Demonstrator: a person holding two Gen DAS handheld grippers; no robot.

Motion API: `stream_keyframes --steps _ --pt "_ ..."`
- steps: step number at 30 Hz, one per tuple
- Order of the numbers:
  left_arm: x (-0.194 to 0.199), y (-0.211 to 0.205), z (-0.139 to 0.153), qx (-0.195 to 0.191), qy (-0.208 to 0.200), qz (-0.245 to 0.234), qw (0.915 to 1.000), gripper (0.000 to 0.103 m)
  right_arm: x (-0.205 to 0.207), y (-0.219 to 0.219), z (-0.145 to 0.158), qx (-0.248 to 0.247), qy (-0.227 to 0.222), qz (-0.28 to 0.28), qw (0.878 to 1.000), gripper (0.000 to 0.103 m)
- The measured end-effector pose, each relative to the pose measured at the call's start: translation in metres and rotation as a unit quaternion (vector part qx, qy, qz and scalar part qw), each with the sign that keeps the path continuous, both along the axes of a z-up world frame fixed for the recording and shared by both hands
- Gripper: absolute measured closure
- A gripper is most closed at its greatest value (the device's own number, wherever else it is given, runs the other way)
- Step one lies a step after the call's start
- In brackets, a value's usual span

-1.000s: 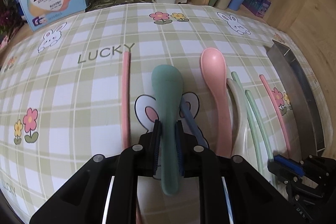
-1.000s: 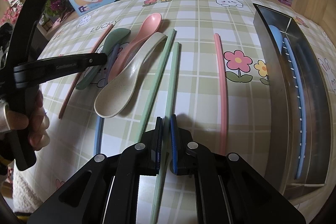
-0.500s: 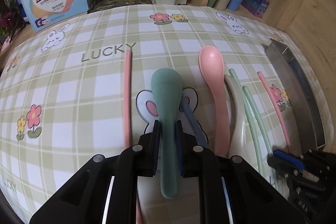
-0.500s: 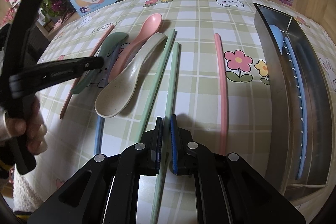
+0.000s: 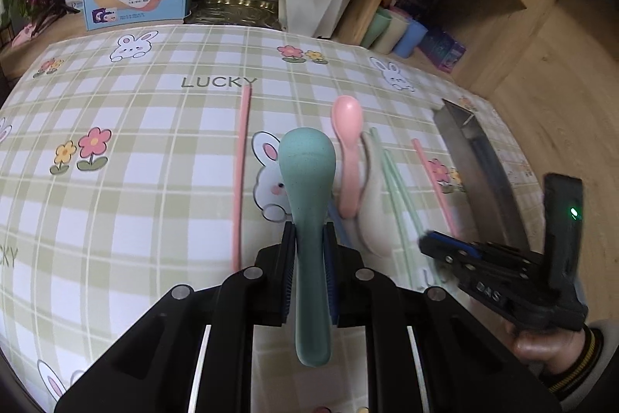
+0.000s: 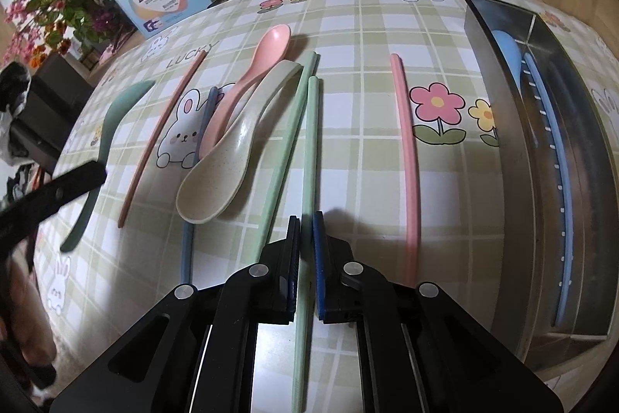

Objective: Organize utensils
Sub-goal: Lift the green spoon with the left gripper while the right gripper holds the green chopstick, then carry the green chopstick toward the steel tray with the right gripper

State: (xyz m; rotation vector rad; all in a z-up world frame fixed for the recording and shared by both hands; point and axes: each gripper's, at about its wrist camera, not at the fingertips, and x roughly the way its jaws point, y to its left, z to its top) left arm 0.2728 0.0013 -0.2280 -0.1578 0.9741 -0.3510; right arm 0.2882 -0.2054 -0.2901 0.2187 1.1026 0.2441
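The metal tray stands at the right edge of the counter and already contains a blue spoon and a blue chopstick; by this evidence the sorting is judged to be at an early stage. Outside the tray, a pink spoon, a cream spoon, two pale green chopsticks, two pink chopsticks and a second blue chopstick, partly under the spoons, lie on the checked cloth. The teal spoon is clamped at its handle in the left tool, bowl pointing forward, and appears clear of the cloth, well apart from the tray. The right tool has its jaws nearly together on one green chopstick, which lies flat on the cloth. Remaining work, as judged: place the teal spoon, then transfer each loose item to the tray.
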Motion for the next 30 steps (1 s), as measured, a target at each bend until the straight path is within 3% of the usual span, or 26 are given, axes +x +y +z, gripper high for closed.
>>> stream_keyframes --steps 10,18,30 --pt "-0.011 -0.008 0.010 0.008 -0.022 -0.009 0.9997 0.089 -0.009 -0.005 0.019 0.013 -0.018 -0.004 1.000 0.097" --pt "-0.017 -0.013 0.013 0.007 -0.025 -0.021 0.9994 0.089 -0.012 -0.007 0.003 0.028 0.024 -0.011 0.999 0.097" --pt "-0.021 -0.010 0.014 0.002 -0.026 -0.020 0.9995 0.089 0.002 0.009 0.003 -0.025 0.029 0.014 0.999 0.095"
